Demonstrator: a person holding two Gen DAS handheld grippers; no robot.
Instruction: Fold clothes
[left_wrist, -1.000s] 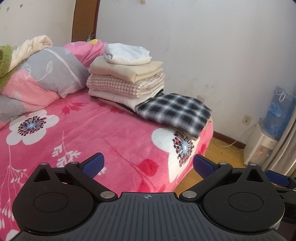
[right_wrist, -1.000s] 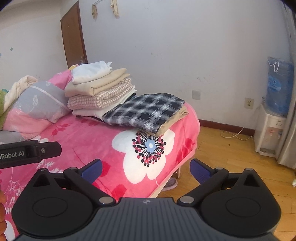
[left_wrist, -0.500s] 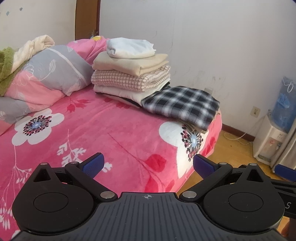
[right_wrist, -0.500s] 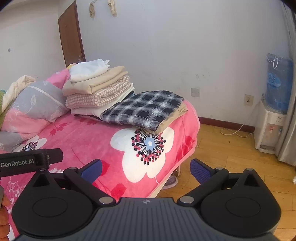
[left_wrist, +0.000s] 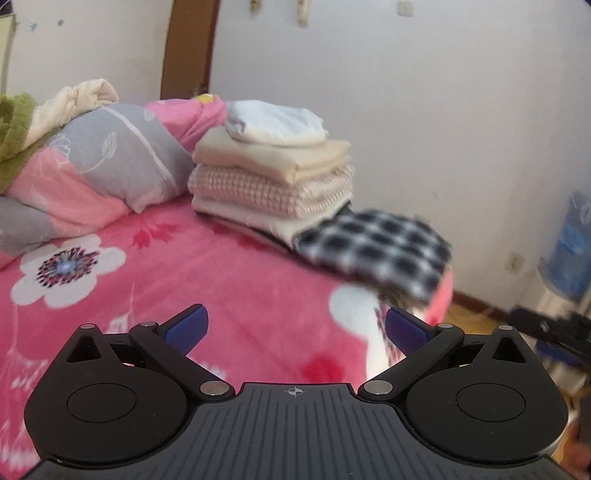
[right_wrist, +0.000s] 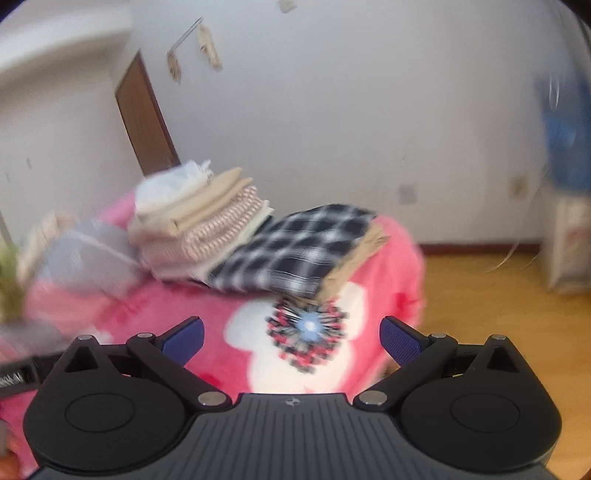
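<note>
A stack of folded clothes (left_wrist: 273, 177) in white, beige and pink check sits at the far side of the pink flowered bed (left_wrist: 221, 280); the stack (right_wrist: 195, 221) also shows blurred in the right wrist view. A folded black-and-white plaid garment (left_wrist: 376, 254) lies beside it near the bed corner, over a tan piece (right_wrist: 362, 251); the plaid garment (right_wrist: 295, 251) is closer in the right view. My left gripper (left_wrist: 294, 328) hovers open over the bed, holding nothing. My right gripper (right_wrist: 291, 334) is open and empty above the bed's white flower print.
Pillows and bedding (left_wrist: 96, 173) are heaped at the bed's left. A brown door (left_wrist: 188, 48) stands behind. Wooden floor (right_wrist: 498, 314) lies right of the bed, with a water dispenser (left_wrist: 569, 251) by the wall. The other gripper's body (left_wrist: 550, 328) shows at right.
Both views have tilted upward and blurred with motion. The right view has rolled and swung, so the bed sits lower and more tilted. Both grippers stay open.
</note>
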